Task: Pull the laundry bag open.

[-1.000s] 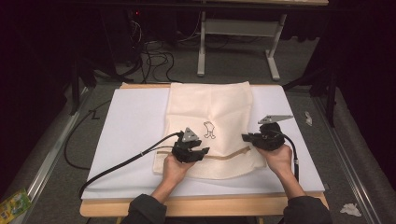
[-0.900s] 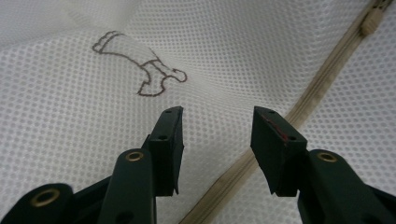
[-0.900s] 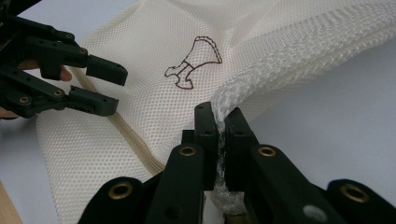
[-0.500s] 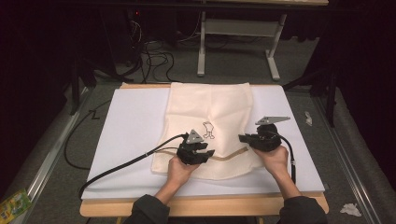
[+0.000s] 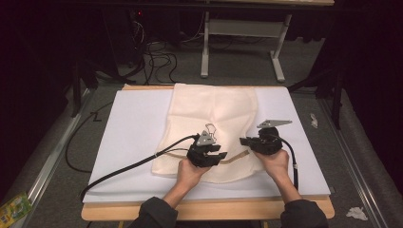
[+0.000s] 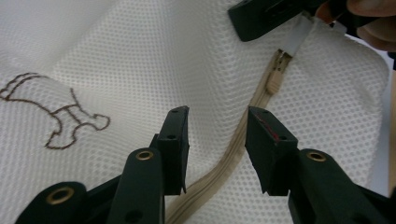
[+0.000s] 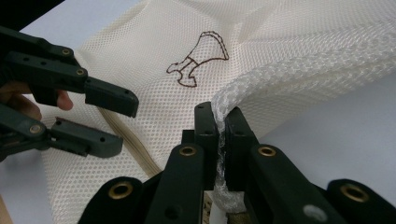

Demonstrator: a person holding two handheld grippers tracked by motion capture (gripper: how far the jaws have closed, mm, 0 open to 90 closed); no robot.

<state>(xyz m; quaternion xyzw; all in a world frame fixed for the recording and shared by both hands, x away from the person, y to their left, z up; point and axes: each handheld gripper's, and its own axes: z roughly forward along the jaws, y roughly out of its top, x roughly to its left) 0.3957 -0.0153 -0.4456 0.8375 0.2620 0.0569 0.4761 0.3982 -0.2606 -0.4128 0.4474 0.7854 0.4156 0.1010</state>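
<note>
Mesh bag (image 5: 214, 128) is lying on the counter (image 5: 133, 128), its near edge hiding under both hands. Right tool (image 7: 220, 140) is pinching a bunched mesh fold; left tool (image 6: 217, 140) is gaping wide astride the zipper (image 6: 243, 135).

Counter (image 5: 142, 216): wooden top, its pale edge showing along the near side and at the far edge.
White sheet (image 5: 133, 128): covers most of the counter.
Floor (image 5: 237, 71): grey carpet around the counter.
Cables (image 5: 157, 54): black, in loose loops on the floor beyond the counter.
White frame (image 5: 242, 35): table legs standing at the back.
Packet (image 5: 12, 209): green and yellow, on the floor at lower left.
Crumpled paper (image 5: 356, 213): white, on the floor at lower right.
</note>
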